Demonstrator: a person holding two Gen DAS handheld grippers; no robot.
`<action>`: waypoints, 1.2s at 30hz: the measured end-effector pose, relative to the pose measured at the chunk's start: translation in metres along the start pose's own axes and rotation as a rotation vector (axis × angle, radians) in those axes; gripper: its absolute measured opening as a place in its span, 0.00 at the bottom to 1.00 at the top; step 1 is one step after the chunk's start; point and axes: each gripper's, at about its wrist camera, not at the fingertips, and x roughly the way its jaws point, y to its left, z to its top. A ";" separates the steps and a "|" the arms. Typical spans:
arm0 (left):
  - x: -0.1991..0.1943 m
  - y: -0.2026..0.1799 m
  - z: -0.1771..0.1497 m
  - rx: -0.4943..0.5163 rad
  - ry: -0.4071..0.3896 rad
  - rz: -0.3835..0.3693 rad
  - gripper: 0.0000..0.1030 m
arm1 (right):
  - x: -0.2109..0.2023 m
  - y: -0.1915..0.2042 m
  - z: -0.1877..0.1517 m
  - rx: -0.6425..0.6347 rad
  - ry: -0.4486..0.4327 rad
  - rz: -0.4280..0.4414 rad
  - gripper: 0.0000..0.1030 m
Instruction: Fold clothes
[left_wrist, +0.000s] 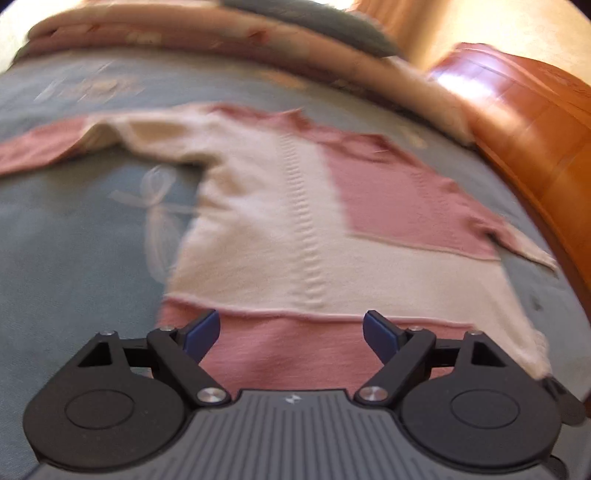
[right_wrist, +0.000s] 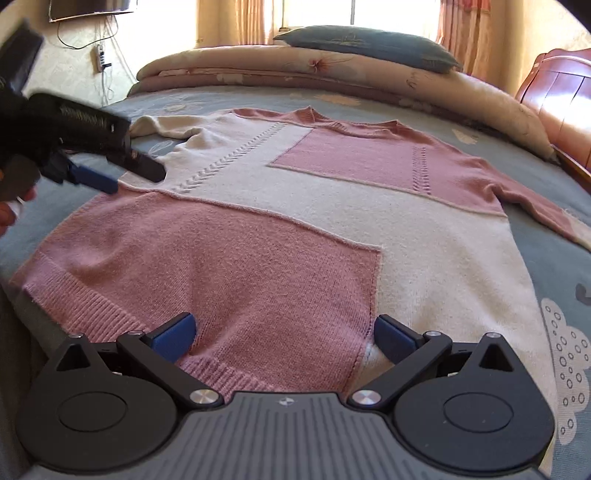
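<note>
- The right gripper (right_wrist: 284, 338) has its blue-padded fingers (right_wrist: 173, 338) spread wide, with nothing between them; they hover just over the sweater's ribbed hem, where the pink panel meets the cream one.
- The left gripper (left_wrist: 291, 334) also stands wide open and empty, its blue pads (left_wrist: 201, 334) above the pink band at the sweater's lower edge; that view is blurred.
- In the right wrist view the left gripper (right_wrist: 122, 177) appears beside the sweater's left flank, just below the armpit, its blue and black fingers apart; whether they touch the knit I cannot tell.
- The sweater (right_wrist: 295, 206) lies flat, front up, on the bed (right_wrist: 554, 266), pink and cream blocks with cable ribs running down them, collar pointing away from both grippers.
- One sleeve (left_wrist: 48, 144) stretches out from the sweater's shoulder across the blue-grey sheet; the other sleeve (right_wrist: 539, 206) angles down along the sweater's opposite side.
- Beyond the sweater's collar sits a folded floral quilt (right_wrist: 332, 74), with a blue pillow (right_wrist: 369, 44) on top.
- A wooden headboard (right_wrist: 561, 96) stands off the sweater's far right shoulder.
</note>
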 end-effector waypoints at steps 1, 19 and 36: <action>0.000 -0.007 -0.004 0.020 0.002 -0.014 0.83 | 0.000 0.002 0.001 -0.001 0.003 -0.008 1.00; 0.018 -0.026 -0.038 0.178 0.079 0.006 0.99 | -0.050 -0.089 -0.049 0.264 -0.006 -0.140 1.00; 0.019 -0.028 -0.042 0.232 0.072 0.001 0.99 | -0.026 -0.140 -0.020 0.509 -0.091 -0.011 1.00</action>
